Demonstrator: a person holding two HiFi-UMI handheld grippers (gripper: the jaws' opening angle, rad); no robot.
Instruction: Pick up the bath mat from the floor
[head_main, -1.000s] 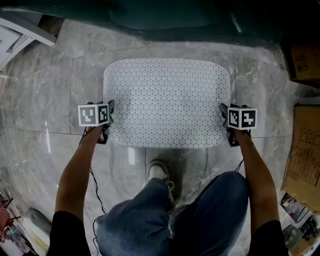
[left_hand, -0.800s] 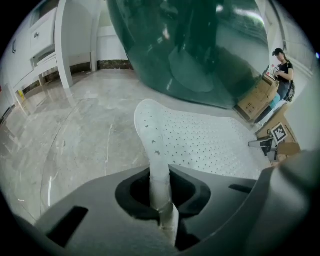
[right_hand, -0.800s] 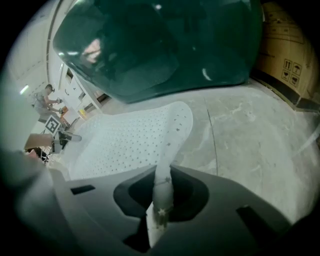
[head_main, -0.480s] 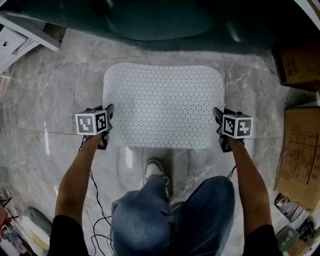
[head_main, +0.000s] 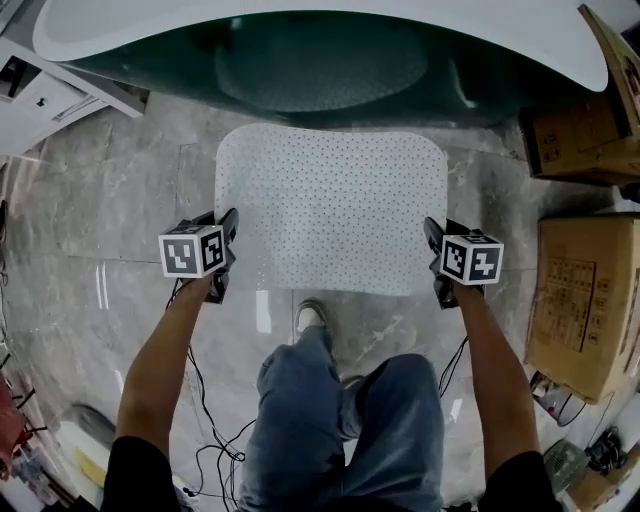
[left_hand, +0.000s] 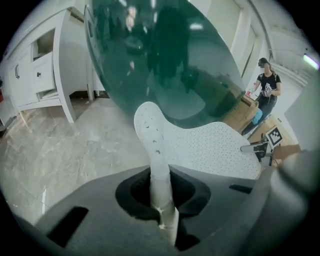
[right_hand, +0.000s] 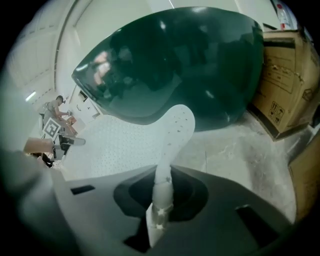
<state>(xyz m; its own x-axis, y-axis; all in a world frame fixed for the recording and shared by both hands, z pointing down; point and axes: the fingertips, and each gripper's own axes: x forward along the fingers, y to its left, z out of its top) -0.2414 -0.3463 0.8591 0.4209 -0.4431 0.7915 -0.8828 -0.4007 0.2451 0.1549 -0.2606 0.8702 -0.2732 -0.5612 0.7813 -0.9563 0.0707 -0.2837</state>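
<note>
The bath mat (head_main: 332, 210) is white, dotted with small holes, and hangs spread flat between my two grippers above the grey marble floor (head_main: 110, 220), in front of the tub. My left gripper (head_main: 227, 232) is shut on the mat's left edge near the close corner. My right gripper (head_main: 433, 236) is shut on the right edge opposite. In the left gripper view the mat's edge (left_hand: 155, 145) runs up out of the closed left gripper (left_hand: 162, 200). The right gripper view shows the same: the mat (right_hand: 172, 135) curls up from the closed right gripper (right_hand: 161, 197).
A dark green bathtub (head_main: 320, 60) with a white rim lies just beyond the mat. Cardboard boxes (head_main: 585, 300) stack along the right. A white cabinet (head_main: 40, 90) stands at the far left. Cables (head_main: 205, 440) trail on the floor by my shoe (head_main: 310, 318). Another person (left_hand: 267, 92) stands far off.
Both grippers have stayed clamped on the mat's side edges. The view has risen and tilted forward, bringing the bathtub and more boxes into sight, and the mat looks smaller.
</note>
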